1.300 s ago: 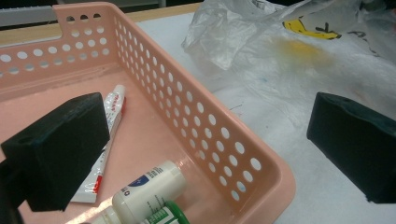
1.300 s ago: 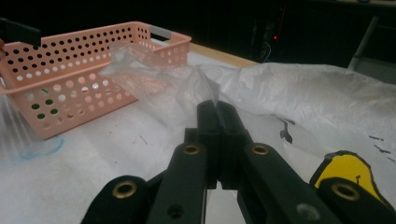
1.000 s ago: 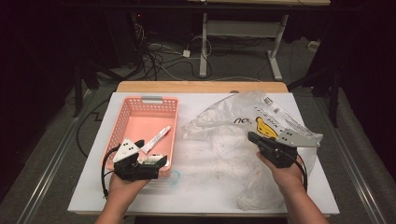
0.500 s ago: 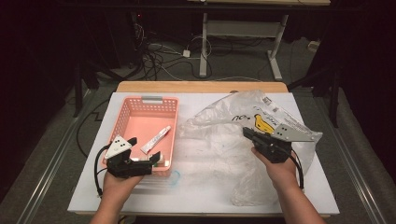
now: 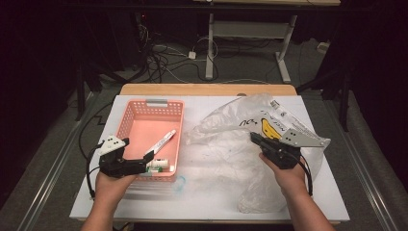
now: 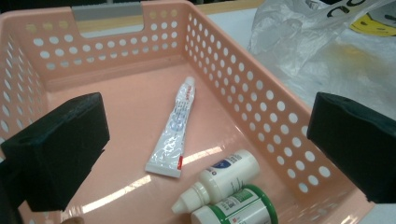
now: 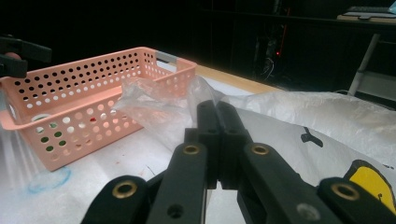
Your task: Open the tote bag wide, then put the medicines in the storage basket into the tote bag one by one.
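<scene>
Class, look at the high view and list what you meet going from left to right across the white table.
left gripper → pink basket → white tube → clear plastic bag → right gripper

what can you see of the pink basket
The basket is pink plastic, rectangular, with walls full of round holes and a smooth floor; a grey strip sits at its far end. It stands upright on the white table, left of the plastic bag, whose edge lies against its side. Inside lie a white tube and two small bottles at the near end. The open left claw hovers over its near end.
</scene>
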{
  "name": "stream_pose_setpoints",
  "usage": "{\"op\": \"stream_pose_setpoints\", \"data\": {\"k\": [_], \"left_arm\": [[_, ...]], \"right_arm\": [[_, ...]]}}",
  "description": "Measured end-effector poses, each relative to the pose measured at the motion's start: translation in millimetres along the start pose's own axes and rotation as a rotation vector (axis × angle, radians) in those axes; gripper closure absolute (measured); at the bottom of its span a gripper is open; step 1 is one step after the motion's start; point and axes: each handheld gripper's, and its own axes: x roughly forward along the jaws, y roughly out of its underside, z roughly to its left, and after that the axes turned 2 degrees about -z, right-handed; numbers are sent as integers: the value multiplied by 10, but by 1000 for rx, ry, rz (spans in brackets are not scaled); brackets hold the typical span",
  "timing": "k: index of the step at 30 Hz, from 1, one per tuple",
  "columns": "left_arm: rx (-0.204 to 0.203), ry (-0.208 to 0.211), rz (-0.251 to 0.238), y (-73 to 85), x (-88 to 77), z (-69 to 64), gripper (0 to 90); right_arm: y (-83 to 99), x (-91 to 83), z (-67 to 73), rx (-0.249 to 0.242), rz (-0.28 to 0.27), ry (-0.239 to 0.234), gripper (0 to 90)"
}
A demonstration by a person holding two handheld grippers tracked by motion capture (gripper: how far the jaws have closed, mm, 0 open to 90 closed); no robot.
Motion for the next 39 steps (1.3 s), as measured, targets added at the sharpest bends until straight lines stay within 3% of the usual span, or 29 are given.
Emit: {"op": "stream_pose_setpoints", "data": {"k": [3, 7, 14, 18, 23, 26, 32, 39], "left_arm": [[3, -5, -24, -60, 10, -17, 0], [28, -8, -2, -156, 73, -34, 0], [22, 24, -3, -332, 266, -21, 0], [-2, 53, 23, -378, 420, 46, 0], [-6, 53, 62, -426, 584, 102, 0], [15, 48, 97, -474, 672, 130, 0], [17, 41, 176, -486, 871, 231, 4], [9, 43, 343, -441, 1105, 313, 18]], "right_arm": [[-5, -8, -11, -1, -3, -1, 900], [-12, -15, -23, 2, -10, -1, 900], [-3, -15, -37, 4, -7, -1, 900], [-2, -11, -39, 5, -7, -5, 900], [0, -7, -48, -2, -4, -6, 900], [-3, -14, -51, -5, -8, -6, 900], [-5, -18, -64, 8, -11, -10, 900], [-9, -7, -72, 16, -14, -21, 900]]}}
